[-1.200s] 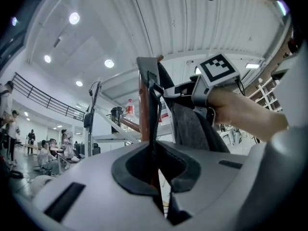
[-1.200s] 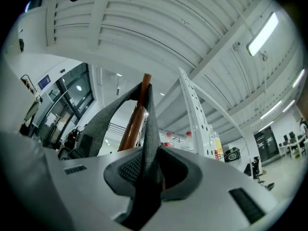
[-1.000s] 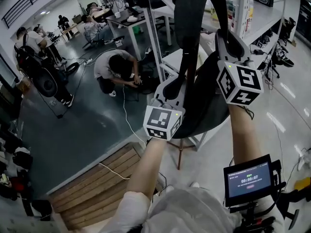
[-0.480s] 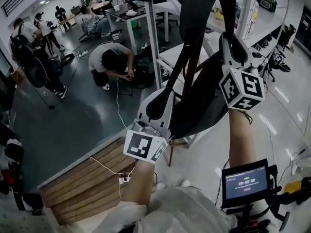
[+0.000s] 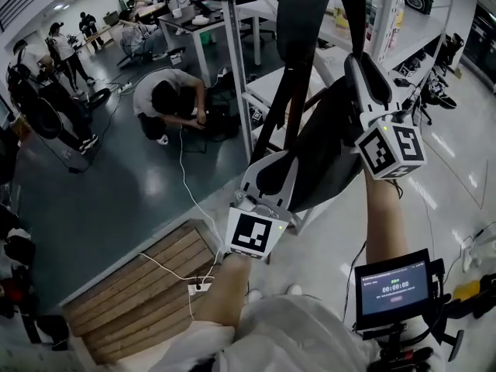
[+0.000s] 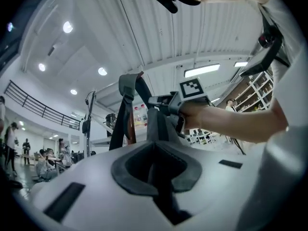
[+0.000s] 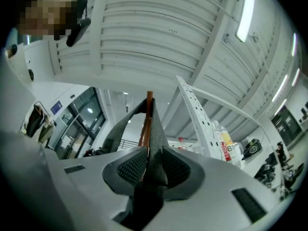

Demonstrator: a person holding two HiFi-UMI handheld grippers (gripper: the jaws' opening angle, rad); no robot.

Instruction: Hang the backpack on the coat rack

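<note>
A black backpack [image 5: 325, 146] hangs in the air against the brown wooden pole of the coat rack [image 5: 297, 111], its straps [image 5: 306, 14] running up out of the head view. My right gripper [image 5: 364, 72] is shut on a grey strap [image 7: 155, 129], which rises between its pads beside the coat rack pole [image 7: 148, 100]. My left gripper [image 5: 273, 169] sits lower, at the pack's left side. In the left gripper view its jaws [image 6: 154, 170] are closed with dark backpack fabric [image 6: 156, 124] coming up from between them, and the strap loop [image 6: 127, 88] wraps the pole above.
A white metal shelving upright [image 5: 239, 76] stands just left of the pack, shelves with bottles [image 7: 224, 146] behind it. A person [image 5: 167, 99] crouches on the dark floor at left, others stand farther back. A wooden pallet [image 5: 147, 285] lies below. A small screen [image 5: 391, 285] is at lower right.
My left gripper dropped down and to the left, then came back up right against the pack's lower side. The right gripper stayed shut on the strap, hardly moving.
</note>
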